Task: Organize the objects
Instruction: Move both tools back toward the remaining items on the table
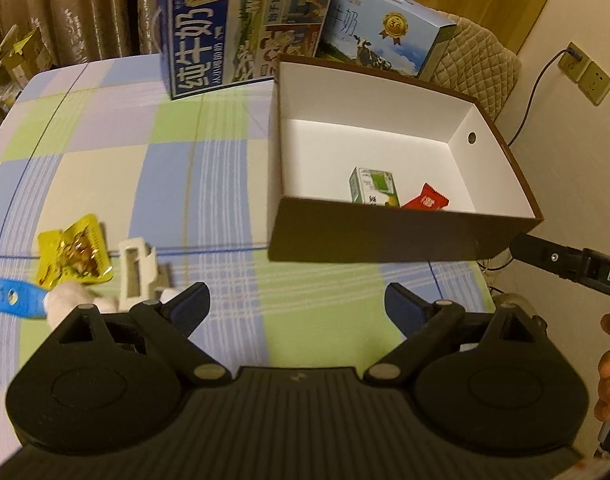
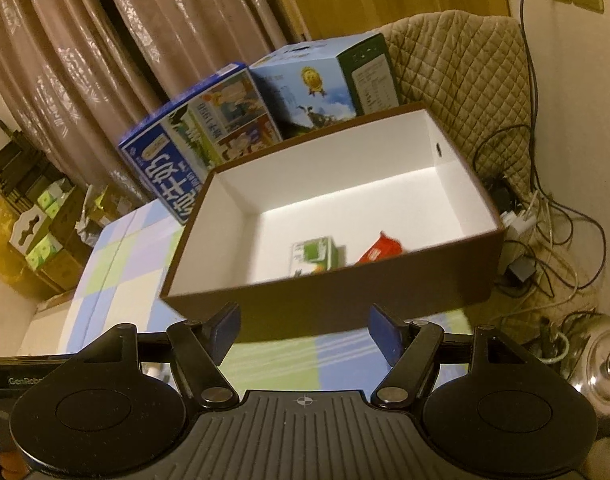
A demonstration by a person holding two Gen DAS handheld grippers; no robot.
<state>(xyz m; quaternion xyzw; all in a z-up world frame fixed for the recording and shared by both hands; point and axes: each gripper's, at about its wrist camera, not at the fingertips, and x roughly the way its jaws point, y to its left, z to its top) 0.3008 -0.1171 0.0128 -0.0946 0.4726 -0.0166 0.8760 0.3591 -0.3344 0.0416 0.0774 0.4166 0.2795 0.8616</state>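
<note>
Left wrist view: left tongs (image 1: 297, 304) wide open, empty. Right tongs (image 2: 303, 330) open, empty. Yellow packet (image 1: 75, 250) near table's (image 1: 105, 140) left edge: light, crinkly, slippery. Pinch flat edge. Box (image 1: 385, 236) near right edge.

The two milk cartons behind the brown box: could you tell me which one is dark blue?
The dark blue milk carton is the left one in the left wrist view, with large white characters. The other carton is pale sky blue with a gold medal and a cow.
</note>
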